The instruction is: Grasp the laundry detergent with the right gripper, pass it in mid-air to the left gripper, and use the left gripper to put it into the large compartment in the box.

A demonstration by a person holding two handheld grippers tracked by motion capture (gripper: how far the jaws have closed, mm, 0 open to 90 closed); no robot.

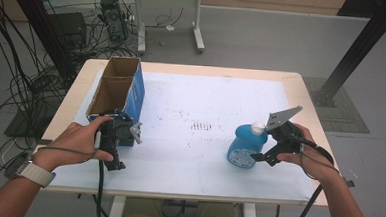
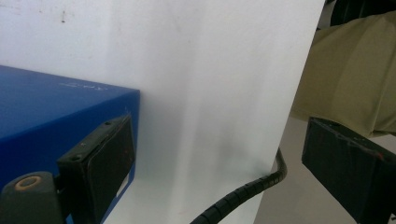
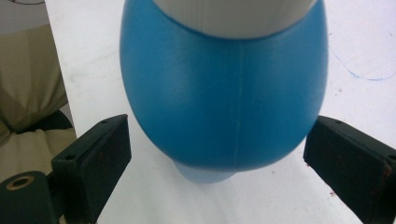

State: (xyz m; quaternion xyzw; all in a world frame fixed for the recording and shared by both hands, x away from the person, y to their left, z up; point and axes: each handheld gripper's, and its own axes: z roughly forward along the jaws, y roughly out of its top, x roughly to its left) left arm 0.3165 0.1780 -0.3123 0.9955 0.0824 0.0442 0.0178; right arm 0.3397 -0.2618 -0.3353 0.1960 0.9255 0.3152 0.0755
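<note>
Fingers of both tools stand apart, and neither pair presses on anything.

From the high view, the left gripper sits at about 8 o'clock on the table, in the person's left hand, right at the near corner of the blue cardboard box. That box stands open-topped with two compartments and runs off toward 11 o'clock. The right gripper lies at about 4 o'clock in the right hand, its jaws pointing at the blue bottle, which stands upright with a white cap on the white sheet.

Seen from the left gripper view, the left gripper has its jaws spread wide. One finger at 8 o'clock lies against the corner of the blue cardboard box; the other, at 4 o'clock, hangs past the sheet's edge. A black ribbed cable curls between them.

Looking along the right gripper in its own view, the blue bottle swells between the open jaws. Its sides come just beside both fingers, at 8 and 4 o'clock; whether they touch, I cannot tell.
</note>
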